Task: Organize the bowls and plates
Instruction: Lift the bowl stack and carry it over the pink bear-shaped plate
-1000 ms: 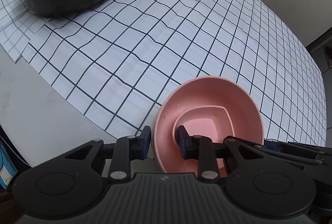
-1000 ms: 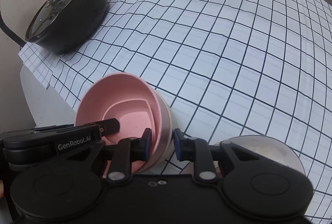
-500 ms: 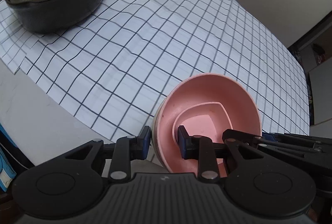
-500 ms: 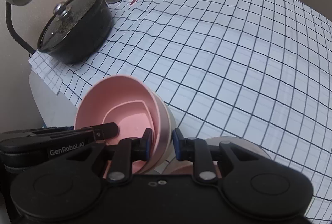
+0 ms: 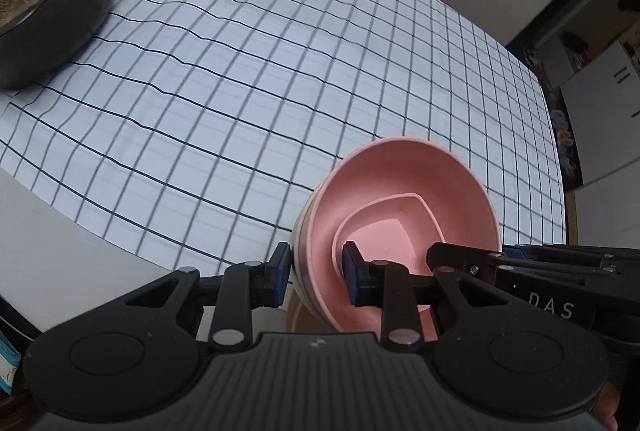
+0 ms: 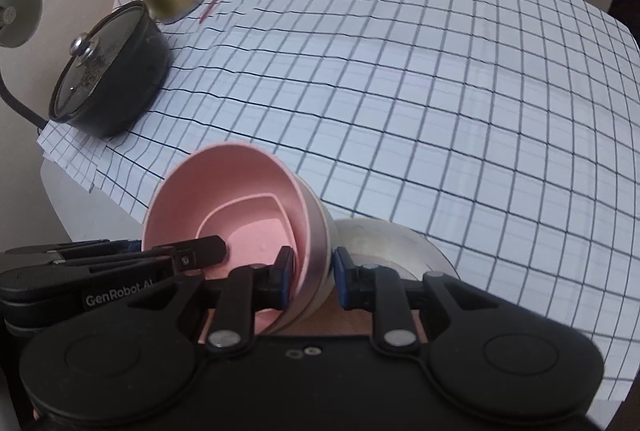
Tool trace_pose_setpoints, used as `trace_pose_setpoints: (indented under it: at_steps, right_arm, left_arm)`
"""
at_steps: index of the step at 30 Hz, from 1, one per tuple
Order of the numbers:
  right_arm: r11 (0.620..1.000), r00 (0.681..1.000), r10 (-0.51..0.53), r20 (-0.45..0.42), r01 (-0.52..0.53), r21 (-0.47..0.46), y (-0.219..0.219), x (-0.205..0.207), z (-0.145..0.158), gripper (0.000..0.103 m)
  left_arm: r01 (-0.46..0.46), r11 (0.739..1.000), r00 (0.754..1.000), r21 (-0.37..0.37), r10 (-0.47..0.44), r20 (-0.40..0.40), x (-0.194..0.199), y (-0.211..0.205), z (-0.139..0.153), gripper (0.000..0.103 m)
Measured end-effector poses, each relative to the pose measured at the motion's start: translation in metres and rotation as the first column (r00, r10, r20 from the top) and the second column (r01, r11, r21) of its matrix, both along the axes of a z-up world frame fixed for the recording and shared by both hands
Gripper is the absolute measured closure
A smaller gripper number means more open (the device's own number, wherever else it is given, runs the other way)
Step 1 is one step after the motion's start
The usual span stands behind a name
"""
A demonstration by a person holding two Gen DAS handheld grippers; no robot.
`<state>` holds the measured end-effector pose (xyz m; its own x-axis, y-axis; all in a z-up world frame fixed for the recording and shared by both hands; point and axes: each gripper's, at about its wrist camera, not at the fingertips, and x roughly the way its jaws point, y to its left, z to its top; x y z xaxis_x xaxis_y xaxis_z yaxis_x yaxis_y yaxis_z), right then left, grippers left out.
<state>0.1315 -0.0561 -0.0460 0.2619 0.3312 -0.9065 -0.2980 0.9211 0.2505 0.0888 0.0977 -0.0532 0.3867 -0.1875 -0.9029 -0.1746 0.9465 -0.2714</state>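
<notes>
Stack of pink bowls (image 5: 404, 219) being held tilted above near edge of checked surface (image 5: 280, 71); opposite rims being clamped by left gripper (image 5: 314, 279) and right gripper (image 6: 310, 281).

The left gripper (image 5: 315, 277) fills the bottom of its own view: a matte black body with a ribbed centre panel, two round discs at the lower corners, black link arms pinned by silver rivets, and fingers (image 5: 281, 267) tipped with blue pads. The right gripper (image 6: 311, 281) has the same build, with two small screws at lower centre. White lettering marks their sides: "DAS" at right in the left view, "GenRobot.AI" at left in the right view.
</notes>
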Motion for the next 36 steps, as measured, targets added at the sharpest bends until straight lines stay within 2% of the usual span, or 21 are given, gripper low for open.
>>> trace_pose_setpoints:
  at_steps: [15, 27, 36]
  right_arm:
    - [0.993, 0.990, -0.119, -0.073, 0.117, -0.026, -0.044, -0.035, -0.025, 0.083]
    - [0.988, 0.981, -0.155, -0.114, 0.153, -0.021, -0.059, -0.052, -0.035, 0.083]
    - [0.984, 0.975, -0.177, -0.132, 0.176, -0.019, -0.058, -0.052, -0.041, 0.082]
  left_arm:
    - [0.123, 0.992, 0.989, -0.009, -0.123, -0.079, -0.020, -0.045, -0.031, 0.076]
    - [0.160, 0.987, 0.980, -0.002, -0.159, -0.121, -0.029, -0.058, -0.044, 0.076]
    - [0.172, 0.985, 0.979, 0.005, -0.170, -0.117, -0.027, -0.058, -0.048, 0.076]
